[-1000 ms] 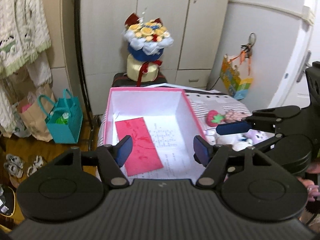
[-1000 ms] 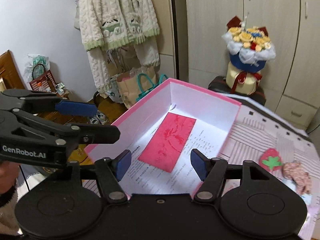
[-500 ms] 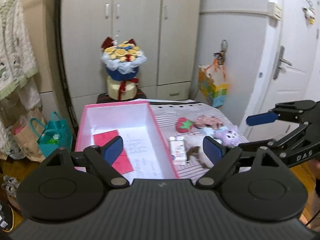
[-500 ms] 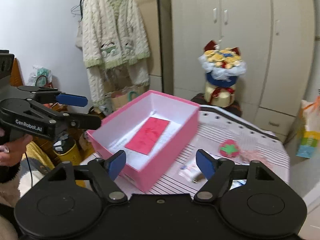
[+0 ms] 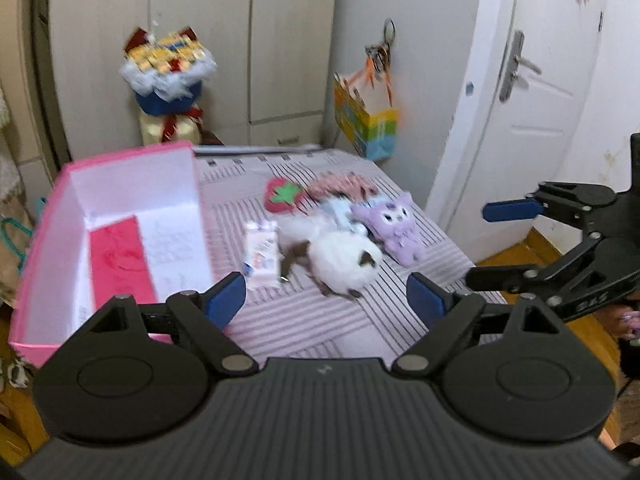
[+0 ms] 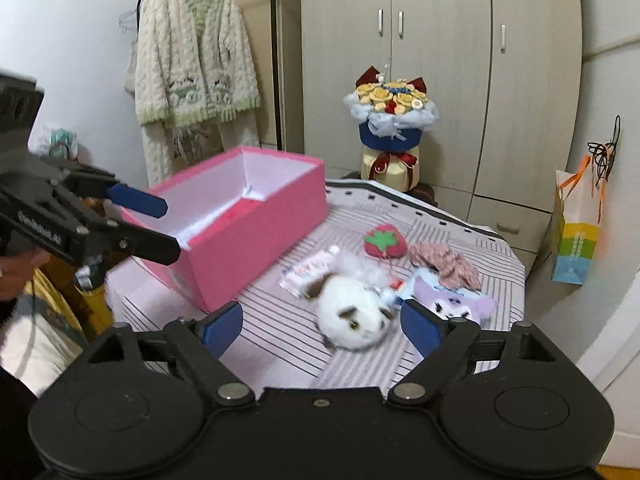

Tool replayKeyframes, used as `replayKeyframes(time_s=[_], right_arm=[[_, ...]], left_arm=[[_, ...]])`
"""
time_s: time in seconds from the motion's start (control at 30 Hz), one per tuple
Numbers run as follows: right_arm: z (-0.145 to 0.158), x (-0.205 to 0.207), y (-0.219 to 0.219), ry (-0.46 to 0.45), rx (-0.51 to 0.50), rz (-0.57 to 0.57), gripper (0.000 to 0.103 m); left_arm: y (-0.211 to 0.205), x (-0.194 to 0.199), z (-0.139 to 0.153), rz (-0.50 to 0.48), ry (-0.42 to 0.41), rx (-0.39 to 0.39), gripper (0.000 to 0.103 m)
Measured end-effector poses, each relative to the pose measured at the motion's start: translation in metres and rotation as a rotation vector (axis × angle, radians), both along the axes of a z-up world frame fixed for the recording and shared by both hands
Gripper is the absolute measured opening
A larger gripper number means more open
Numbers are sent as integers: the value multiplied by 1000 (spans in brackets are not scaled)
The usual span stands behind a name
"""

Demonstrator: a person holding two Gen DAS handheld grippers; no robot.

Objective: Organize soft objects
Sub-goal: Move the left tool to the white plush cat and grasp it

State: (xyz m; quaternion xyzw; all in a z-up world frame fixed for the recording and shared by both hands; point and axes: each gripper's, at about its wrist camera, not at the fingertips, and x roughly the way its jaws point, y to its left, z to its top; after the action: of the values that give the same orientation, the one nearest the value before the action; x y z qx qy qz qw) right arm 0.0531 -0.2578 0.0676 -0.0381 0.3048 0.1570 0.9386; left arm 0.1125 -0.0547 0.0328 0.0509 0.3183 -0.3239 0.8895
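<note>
Soft toys lie on the striped table: a white plush with brown patches point(image 5: 344, 260) point(image 6: 352, 312), a purple plush point(image 5: 394, 228) point(image 6: 452, 300), a strawberry plush point(image 5: 284, 196) point(image 6: 384, 240) and a pink knitted piece point(image 5: 344, 186) point(image 6: 444, 260). A tissue packet point(image 5: 262, 254) lies beside them. The pink box point(image 5: 120, 160) point(image 6: 256, 232) stands to their left with a red envelope point(image 5: 120, 256) inside. My left gripper point(image 5: 326, 300) is open and empty, short of the white plush. My right gripper point(image 6: 320, 326) faces the same plush, jaws opening, nothing between them.
A flower bouquet point(image 6: 390, 120) stands behind the table in front of the wardrobe. A colourful gift bag point(image 6: 576, 240) hangs at the right and a knitted cardigan point(image 6: 192, 72) at the left. A white door point(image 5: 540, 100) is to the right, beyond the table's edge.
Both grippers have swung right, from over the pink box to the toys on the table. Both pairs of jaws stand wider than before.
</note>
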Motion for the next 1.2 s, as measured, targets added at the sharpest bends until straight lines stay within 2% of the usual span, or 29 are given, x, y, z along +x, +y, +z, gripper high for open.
replayKeyframes(time_s=[0.13, 0.27, 0.47, 0.57, 0.77, 0.93, 1.03, 1.1, 1.2], right_arm=[[-28, 8, -4, -30, -42, 16, 89], [-60, 21, -4, -25, -41, 59, 89], [-97, 42, -2, -48, -46, 52, 89], [-107, 51, -2, -70, -37, 38, 89], [-124, 78, -2, -35, -16, -24, 89], [-132, 92, -2, 3, 36, -36, 89], [-137, 99, -2, 30, 56, -56, 89], [-140, 104, -3, 59, 82, -55, 89], [-140, 107, -4, 66, 110, -64, 89]], left_arm=[[-22, 9, -18, -10, 29, -6, 88], [-39, 19, -37, 13, 26, -25, 88], [-61, 31, -59, 60, 4, -47, 88], [-71, 40, -71, 71, -2, -67, 88], [-88, 56, -90, 100, -61, -83, 87], [-97, 74, -104, 110, -25, -73, 87], [-98, 82, -111, 109, 18, -73, 84], [-97, 85, -116, 100, 55, -74, 75], [-95, 85, -122, 82, 104, -117, 64]])
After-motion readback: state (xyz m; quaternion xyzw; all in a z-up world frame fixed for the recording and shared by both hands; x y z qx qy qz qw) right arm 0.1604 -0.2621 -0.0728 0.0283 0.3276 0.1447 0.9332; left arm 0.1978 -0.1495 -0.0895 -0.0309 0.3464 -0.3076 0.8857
